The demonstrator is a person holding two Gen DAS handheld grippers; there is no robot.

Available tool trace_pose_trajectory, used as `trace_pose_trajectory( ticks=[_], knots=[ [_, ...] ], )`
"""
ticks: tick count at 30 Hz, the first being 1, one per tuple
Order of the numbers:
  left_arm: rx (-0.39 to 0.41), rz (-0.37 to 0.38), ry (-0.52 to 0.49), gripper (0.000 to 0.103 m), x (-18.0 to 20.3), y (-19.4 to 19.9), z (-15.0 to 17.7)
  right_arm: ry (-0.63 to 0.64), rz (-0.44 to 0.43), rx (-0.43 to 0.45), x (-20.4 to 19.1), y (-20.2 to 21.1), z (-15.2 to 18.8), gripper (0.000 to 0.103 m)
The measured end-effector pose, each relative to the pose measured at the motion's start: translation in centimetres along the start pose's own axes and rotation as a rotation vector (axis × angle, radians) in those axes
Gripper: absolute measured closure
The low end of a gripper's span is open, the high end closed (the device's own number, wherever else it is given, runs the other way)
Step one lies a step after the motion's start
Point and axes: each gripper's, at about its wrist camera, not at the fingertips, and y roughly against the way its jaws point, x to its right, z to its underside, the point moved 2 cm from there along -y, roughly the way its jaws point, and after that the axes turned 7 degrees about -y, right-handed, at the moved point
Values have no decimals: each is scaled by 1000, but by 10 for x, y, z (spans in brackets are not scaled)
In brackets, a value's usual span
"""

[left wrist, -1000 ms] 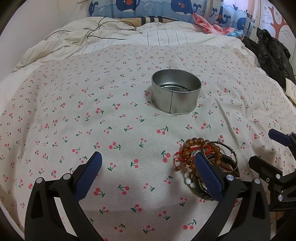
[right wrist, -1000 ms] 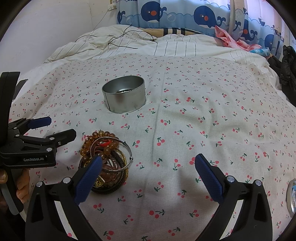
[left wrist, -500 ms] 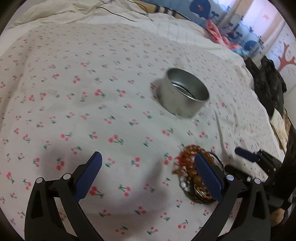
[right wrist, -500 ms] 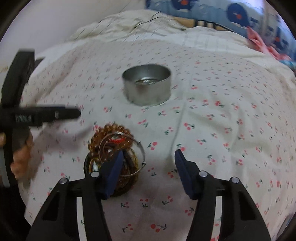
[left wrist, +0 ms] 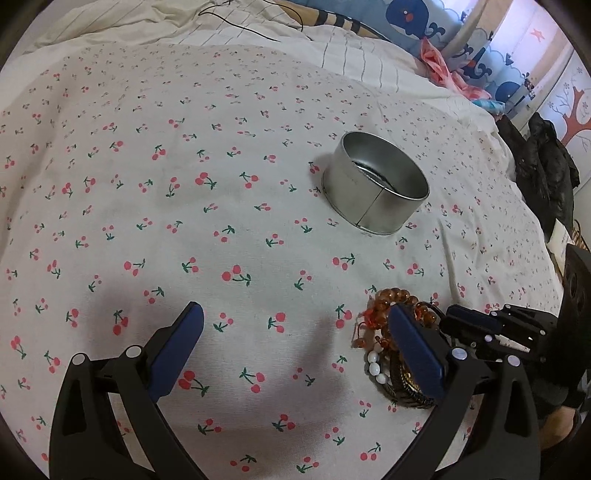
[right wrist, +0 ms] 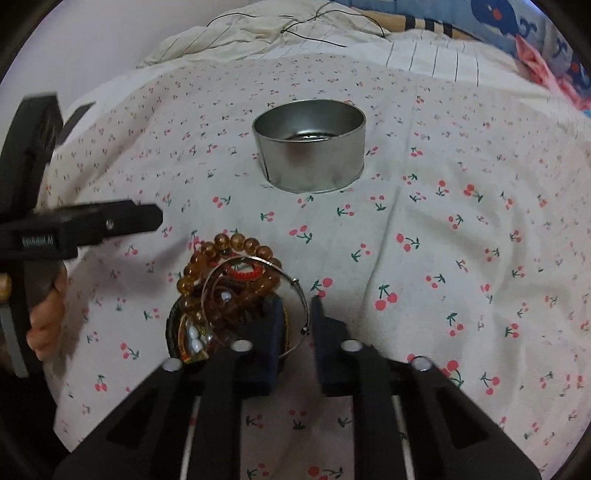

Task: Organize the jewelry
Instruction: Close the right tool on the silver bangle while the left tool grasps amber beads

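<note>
A pile of bracelets (right wrist: 225, 291) lies on the cherry-print bedspread: amber beads, a thin silver bangle (right wrist: 291, 284), a dark woven band and white beads. It also shows in the left wrist view (left wrist: 388, 325). A round metal tin (right wrist: 310, 147) stands beyond it, also in the left wrist view (left wrist: 376, 188). My right gripper (right wrist: 297, 314) is nearly closed, its jaws straddling the bangle's near edge with a narrow gap. My left gripper (left wrist: 291, 332) is wide open and empty, its right finger over the pile.
The bedspread (left wrist: 184, 184) covers a soft bed. A rumpled striped quilt with a black cable (right wrist: 314, 26) lies at the back. Dark clothing (left wrist: 546, 166) and whale-print curtains (left wrist: 424, 22) are at the far right.
My right gripper has moved down to the pile and narrowed its jaws around the bangle's edge. My left gripper has swung left and stayed open.
</note>
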Motion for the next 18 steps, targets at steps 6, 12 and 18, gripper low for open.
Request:
trace_pose_trajectory(
  ticks=[6,12,18],
  knots=[
    [-1,4,11,7,-1,-3,0,73,61,-21,-8,-11,0,98],
    [0,-3,-42,7,6,0,1,134,147,58,-17,4,-2,99],
    [-17,78,-114,7,27,-6,4,52,198,122,8,23,-9,99]
  ],
)
